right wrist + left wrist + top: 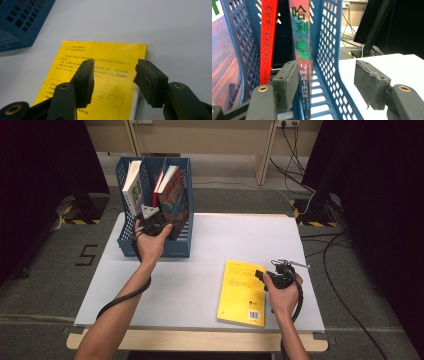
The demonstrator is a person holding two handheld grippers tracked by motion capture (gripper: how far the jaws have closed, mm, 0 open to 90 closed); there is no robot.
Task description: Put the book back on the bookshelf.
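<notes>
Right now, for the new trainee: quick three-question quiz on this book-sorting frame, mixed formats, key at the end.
1. True or false: the yellow book stands upright in the blue file rack.
2. Multiple choice: the left tongs are A) shut on the red-spined book, B) open at the rack's front, C) flat on the table.
3. Short answer: what do the right tongs hang over?

Key: 1 false, it lies flat on the table. 2 B. 3 the yellow book, with jaws open and not gripping it.
</notes>
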